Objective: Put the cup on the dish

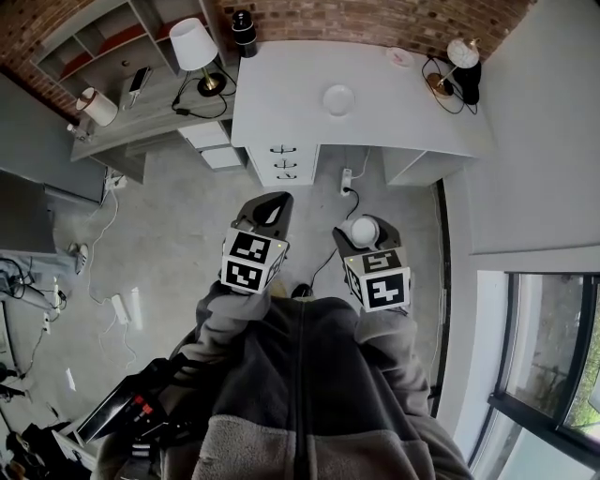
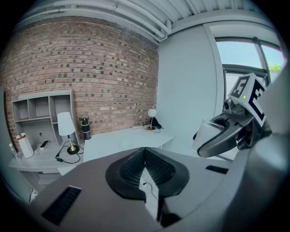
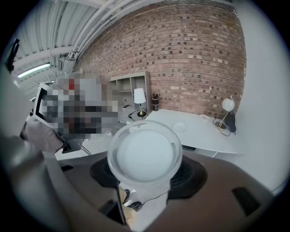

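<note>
The right gripper (image 1: 364,227) is grasping the translucent cup (image 3: 145,156) between its fingers, holding it above the floor, well apart from the dish (image 1: 338,98) on the white desk (image 1: 281,98). The left gripper (image 2: 145,152) is hovering beside it, fingers clenched on nothing.

Dish (image 1: 338,99): on the desk (image 1: 422,117), near its middle.
Bottle (image 1: 244,28): at the desk's back left corner.
Globe lamp (image 1: 462,54): at the desk's back right corner.
Small plate (image 1: 400,57): by the desk's back edge, left of the globe lamp.
Drawers (image 1: 284,161): under the desk's front edge, towards the left.
Side table (image 1: 141,124): left of the desk; table lamp (image 1: 195,45) at its right end, roll (image 1: 97,106) at its left end.
Cup (image 1: 362,231): between the jaws of the right gripper (image 1: 367,227), before the desk's front edge, well apart from the dish.
Left gripper (image 1: 267,208): just left of the right gripper.
</note>
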